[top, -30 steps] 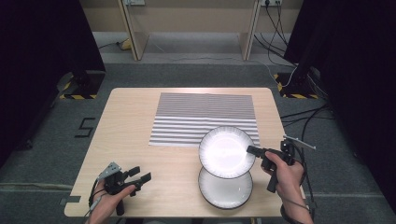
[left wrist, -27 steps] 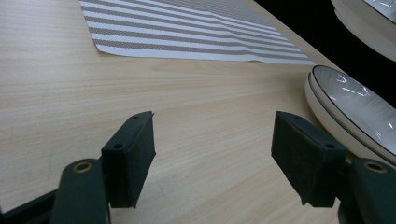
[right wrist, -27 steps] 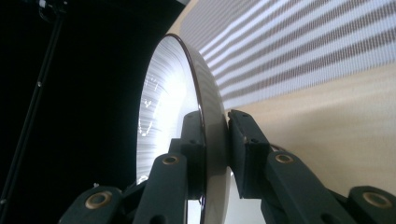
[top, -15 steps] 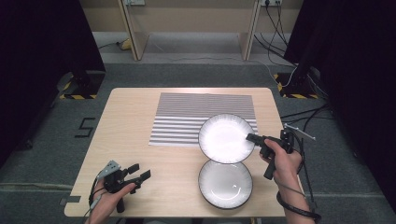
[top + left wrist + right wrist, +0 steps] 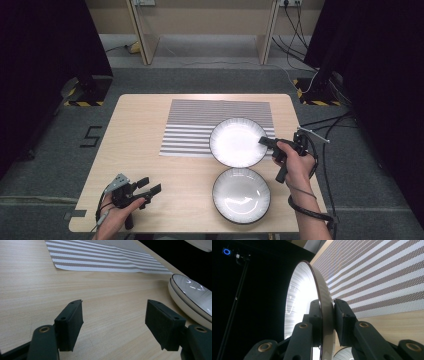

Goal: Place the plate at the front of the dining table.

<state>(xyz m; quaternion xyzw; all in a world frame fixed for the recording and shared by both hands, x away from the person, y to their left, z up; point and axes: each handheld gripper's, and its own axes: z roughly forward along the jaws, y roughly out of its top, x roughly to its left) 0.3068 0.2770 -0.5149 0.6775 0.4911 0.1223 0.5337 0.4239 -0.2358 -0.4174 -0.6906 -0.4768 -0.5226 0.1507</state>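
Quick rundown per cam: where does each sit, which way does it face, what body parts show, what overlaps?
High view: above the person's side, facing forward and down on the table; both forearms, left gripper, right gripper.
Left gripper view: low over the wood, facing the striped mat; own open jaws.
Right gripper view: along jaws clamped on the lifted bowl rim.
Shared: the mat appears in all three views; the lower bowl in the high and left gripper views.

The high view looks forward and down from above the near edge of the tabletop (image 5: 145, 150). The left hand-held gripper's camera skims low over the wood toward the striped mat (image 5: 100, 257), while the right one sits tight against a plate (image 5: 312, 302); all three share the mat.
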